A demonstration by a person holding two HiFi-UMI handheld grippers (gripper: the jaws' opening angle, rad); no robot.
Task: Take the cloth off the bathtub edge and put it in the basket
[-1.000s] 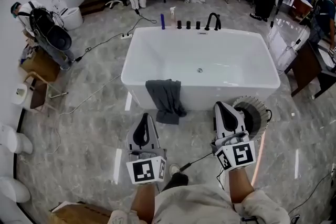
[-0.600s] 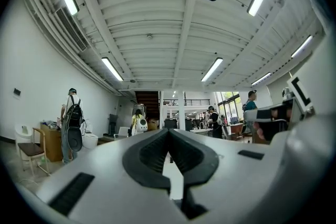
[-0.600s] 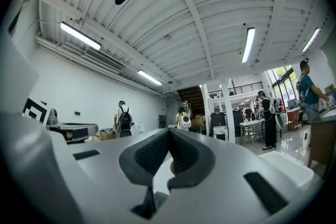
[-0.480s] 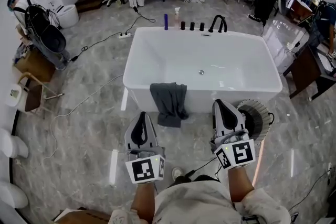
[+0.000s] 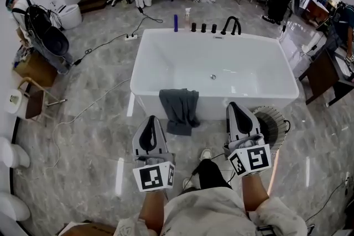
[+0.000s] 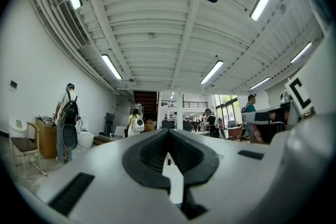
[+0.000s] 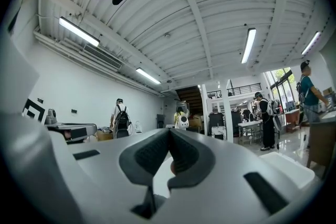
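Marble flooring [image 5: 91, 138] surrounds the white bathtub [image 5: 232, 98] we face, a grey cloth [image 5: 180, 110] draped over its near edge, a basket [image 5: 274, 119] by its near right corner. Our left gripper [image 6: 168, 135] shows jaws pressed together, empty. Our right gripper [image 7: 169, 135] shows the same.

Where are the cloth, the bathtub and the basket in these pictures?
cloth [image 5: 180, 110], head view, middle of its hanging part.
bathtub [image 5: 182, 58], head view, bare inner surface.
basket [image 5: 275, 119], head view, ribbed rim.
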